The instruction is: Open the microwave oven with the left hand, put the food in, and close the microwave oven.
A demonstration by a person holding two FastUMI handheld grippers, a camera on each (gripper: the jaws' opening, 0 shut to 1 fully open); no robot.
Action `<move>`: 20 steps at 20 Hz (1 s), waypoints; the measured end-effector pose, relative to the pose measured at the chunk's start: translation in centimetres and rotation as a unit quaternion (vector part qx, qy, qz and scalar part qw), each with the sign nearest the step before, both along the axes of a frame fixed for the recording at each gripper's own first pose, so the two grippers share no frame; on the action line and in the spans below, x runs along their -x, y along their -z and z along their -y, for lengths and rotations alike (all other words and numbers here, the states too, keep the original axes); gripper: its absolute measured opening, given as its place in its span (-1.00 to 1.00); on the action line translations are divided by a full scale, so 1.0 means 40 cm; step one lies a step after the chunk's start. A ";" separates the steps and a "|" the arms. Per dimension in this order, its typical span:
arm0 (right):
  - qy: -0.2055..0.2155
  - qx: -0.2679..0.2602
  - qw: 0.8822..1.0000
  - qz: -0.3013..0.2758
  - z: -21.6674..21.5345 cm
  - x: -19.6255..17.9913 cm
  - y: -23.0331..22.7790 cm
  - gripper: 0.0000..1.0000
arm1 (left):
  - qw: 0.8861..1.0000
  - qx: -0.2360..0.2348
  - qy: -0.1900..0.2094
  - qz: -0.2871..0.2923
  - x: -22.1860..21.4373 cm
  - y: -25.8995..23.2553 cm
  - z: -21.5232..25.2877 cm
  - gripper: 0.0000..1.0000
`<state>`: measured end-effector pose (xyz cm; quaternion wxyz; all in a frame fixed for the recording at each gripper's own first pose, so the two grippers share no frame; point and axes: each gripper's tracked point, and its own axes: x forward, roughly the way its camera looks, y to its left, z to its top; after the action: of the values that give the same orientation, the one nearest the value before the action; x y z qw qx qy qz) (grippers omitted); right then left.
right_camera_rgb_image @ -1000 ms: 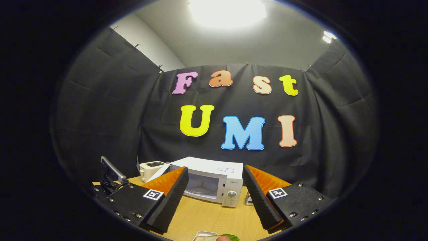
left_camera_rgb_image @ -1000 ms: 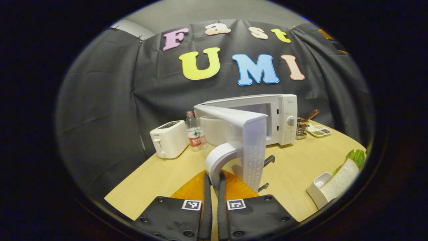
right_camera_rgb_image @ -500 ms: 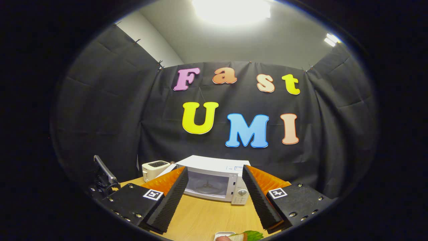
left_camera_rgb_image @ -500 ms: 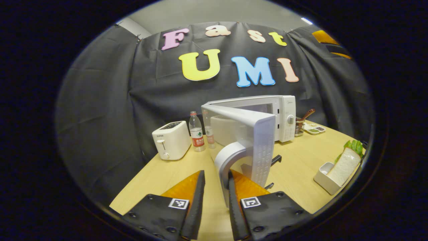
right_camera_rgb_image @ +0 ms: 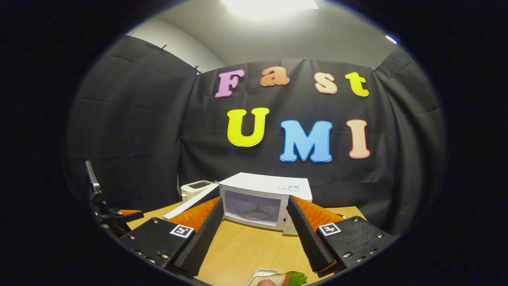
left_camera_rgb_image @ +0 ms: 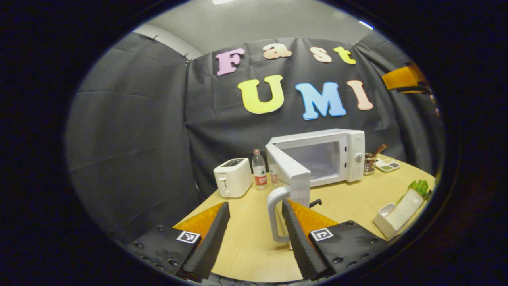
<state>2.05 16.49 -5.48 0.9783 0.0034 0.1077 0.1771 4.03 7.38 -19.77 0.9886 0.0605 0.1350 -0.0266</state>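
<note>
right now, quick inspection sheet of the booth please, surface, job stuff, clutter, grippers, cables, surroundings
surface: tan wooden table.
job's things: white microwave, its door swung open, cavity bare; sandwich with lettuce in a white tray, on the table.
clutter: toaster, water bottle, utensil cup, small condiment dish.
grippers: left gripper open, door handle between its fingers, untouched; right gripper open, holding nothing, above the tray.
cables: nothing seen.
surroundings: black cloth wall, ceiling light.

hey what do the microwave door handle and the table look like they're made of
Handle: probably plastic, smooth and white with a soft sheen, moulded in one curved loop. Table: pale wood-look top with faint grain; real wood or laminate, I cannot tell.
</note>
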 end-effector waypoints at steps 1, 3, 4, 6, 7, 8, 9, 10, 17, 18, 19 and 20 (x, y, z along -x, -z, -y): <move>-0.005 0.002 1.000 -0.016 0.019 -0.003 0.022 0.97 | 1.000 0.002 -0.009 0.009 0.013 -0.035 0.008 0.83; -0.016 0.003 0.998 -0.065 0.056 0.000 0.086 0.97 | 0.999 0.000 -0.029 0.031 0.037 -0.105 0.018 0.94; -0.022 0.000 0.996 -0.090 0.071 0.005 0.117 0.97 | 0.999 0.002 -0.037 0.039 0.047 -0.134 0.028 0.86; -0.032 -0.005 0.990 -0.134 0.103 0.018 0.174 0.97 | 0.997 0.013 -0.057 0.057 0.068 -0.194 0.041 0.89; -0.033 -0.004 0.987 -0.154 0.122 0.023 0.200 0.97 | 0.996 0.018 -0.066 0.064 0.077 -0.220 0.050 0.86; -0.035 -0.005 0.984 -0.174 0.137 0.025 0.224 0.97 | 0.995 0.021 -0.071 0.068 0.088 -0.238 0.061 0.93; -0.039 -0.008 0.980 -0.194 0.146 0.032 0.254 0.98 | 0.995 0.021 -0.073 0.071 0.095 -0.256 0.077 0.94; -0.042 -0.011 0.976 -0.215 0.158 0.039 0.282 0.97 | 0.994 0.019 -0.075 0.076 0.102 -0.279 0.092 0.95; -0.062 -0.058 0.919 -0.384 0.220 0.140 0.472 0.96 | 0.988 0.015 -0.104 0.117 0.170 -0.386 0.151 0.93; -0.062 -0.068 0.908 -0.410 0.229 0.156 0.493 0.96 | 0.987 0.021 -0.109 0.117 0.180 -0.382 0.159 0.92; -0.061 -0.077 0.897 -0.432 0.235 0.178 0.513 0.96 | 0.987 0.026 -0.114 0.114 0.189 -0.376 0.164 1.00; -0.060 -0.086 0.886 -0.452 0.239 0.193 0.532 0.96 | 0.986 0.027 -0.117 0.115 0.202 -0.374 0.164 1.00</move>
<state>-5.69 6.92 -26.78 0.8071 0.1606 0.5225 0.2232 -4.04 0.83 -4.83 0.9951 0.0203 0.0261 0.0932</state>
